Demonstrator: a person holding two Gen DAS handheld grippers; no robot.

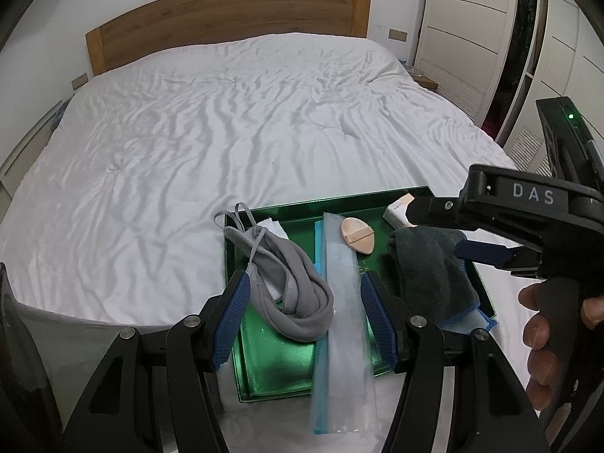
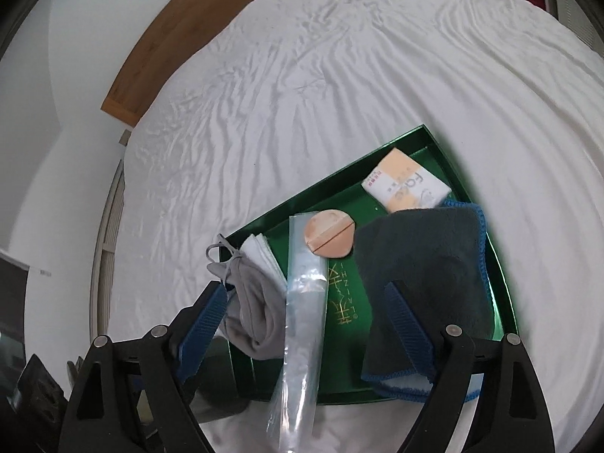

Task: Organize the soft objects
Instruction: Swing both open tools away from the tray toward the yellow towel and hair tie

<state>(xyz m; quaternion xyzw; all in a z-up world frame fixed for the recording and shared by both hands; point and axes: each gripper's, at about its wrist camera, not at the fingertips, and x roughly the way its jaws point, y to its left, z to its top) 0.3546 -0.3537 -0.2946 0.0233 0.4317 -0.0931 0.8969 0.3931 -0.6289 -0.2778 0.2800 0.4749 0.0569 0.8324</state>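
Between your jaws nothing is gripped, both grippers, left gripper [image 1: 302, 317] and right gripper [image 2: 307, 330], standing apart over the green tray [image 2: 411, 143], where gray mask [image 1: 287, 283], dark towel [image 2: 426, 264], sponge [image 2: 330, 236] and packet [image 2: 406, 185] already sit, plastic bag [image 2: 302, 324] overhanging, so tidying looks nearly finished.

One tray [image 1: 271, 373] (green), two cloths [image 1: 430, 271], one sponge [image 1: 356, 234].

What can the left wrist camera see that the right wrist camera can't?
Only the left wrist view shows the right gripper from outside, the hand holding it, and the wardrobe doors. Only the right wrist view shows the gold writing inside the green tray. Both show the grey mask, dark cloth, and plastic bag.
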